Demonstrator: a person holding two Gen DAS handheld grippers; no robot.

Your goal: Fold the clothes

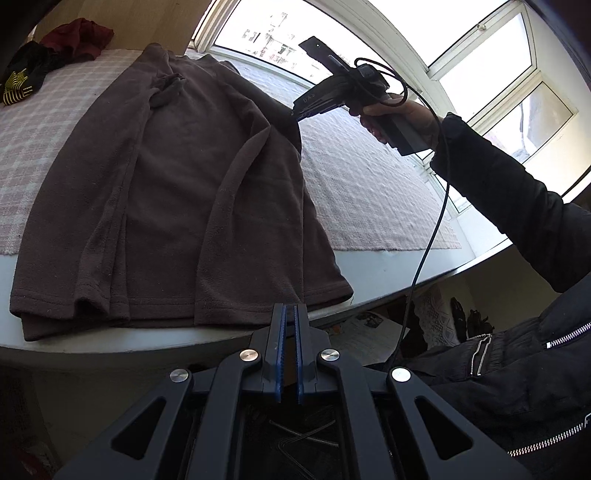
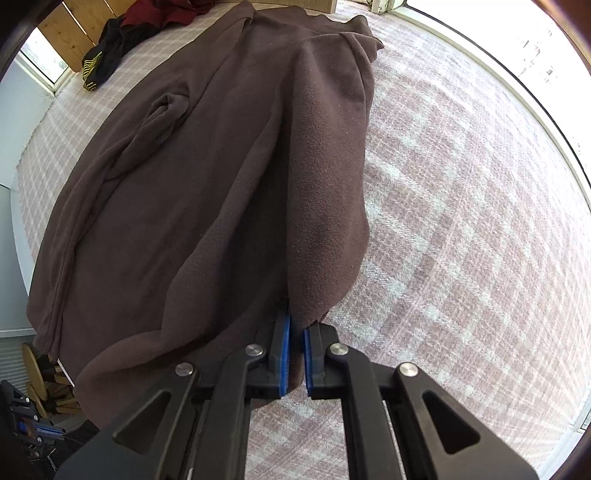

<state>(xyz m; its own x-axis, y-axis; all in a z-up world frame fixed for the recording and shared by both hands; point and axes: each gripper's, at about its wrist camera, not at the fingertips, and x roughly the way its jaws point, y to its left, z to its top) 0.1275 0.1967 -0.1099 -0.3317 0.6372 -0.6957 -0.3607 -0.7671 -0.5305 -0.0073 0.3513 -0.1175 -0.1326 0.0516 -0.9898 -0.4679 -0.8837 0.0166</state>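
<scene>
The dark brown fleece garment (image 2: 207,192) looks soft, matt and faintly napped, lying on a pink-and-white checked woven cloth (image 2: 461,229) with a coarse weave. At twelve o'clock from it stands a pale, smooth-grained wooden panel (image 2: 66,33). The right gripper (image 2: 296,328) is matt black plastic with shiny metal rivets and ribbed blue pads (image 2: 284,354).

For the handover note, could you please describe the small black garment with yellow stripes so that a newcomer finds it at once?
Start at the pink checked cloth covering the table, with the big brown fleece top spread on it. Beyond the top's far left corner lies the black garment, beside a crumpled dark red garment; only it bears yellow stripes.
</scene>
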